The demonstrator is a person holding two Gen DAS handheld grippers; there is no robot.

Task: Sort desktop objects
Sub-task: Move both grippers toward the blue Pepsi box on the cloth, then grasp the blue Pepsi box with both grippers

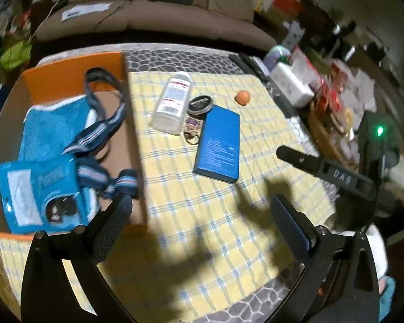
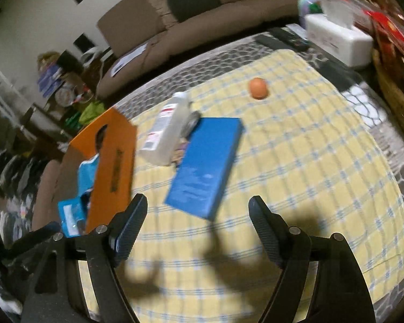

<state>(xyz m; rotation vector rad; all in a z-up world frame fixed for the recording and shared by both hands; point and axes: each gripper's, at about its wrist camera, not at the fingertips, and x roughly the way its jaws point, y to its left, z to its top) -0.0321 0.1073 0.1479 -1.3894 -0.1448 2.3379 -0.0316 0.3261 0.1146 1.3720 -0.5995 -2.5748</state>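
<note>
Two blue things already lie in the orange cardboard box (image 1: pixel 75 67) at the far left of the table: a mesh pouch (image 1: pixel 54 129) with a striped strap (image 1: pixel 102 126), and nearer you a blue packet (image 1: pixel 40 188). Judging from that, the box is your collecting bin, and it sits at the cloth's left edge so either hand can reach it.

Just right of the box, on the yellow checked cloth (image 1: pixel 202 228), the unsorted things huddle in one cluster. A clear bottle (image 1: pixel 172 102) lies on its side, a flat black tin (image 1: pixel 200 104) rests against its right flank, and a small key ring (image 1: pixel 191 132) sits just in front of them. A blue box (image 1: pixel 219 142) lies flat, touching the tin and the key ring, its long side running toward you. Because these pieces touch, lifting one will probably nudge its neighbours, so take the outermost one first.

Farther right and well apart, a small orange ball (image 1: pixel 242 97) stands alone; it looks likely to roll if bumped.

Your left gripper (image 1: pixel 202 212) hovers above bare cloth near you, its jaws spread wide with nothing between them. Your right gripper (image 2: pixel 198 210) also stands apart and empty, its left finger near the near end of the blue box, which suggests that box is your next pick.
</note>
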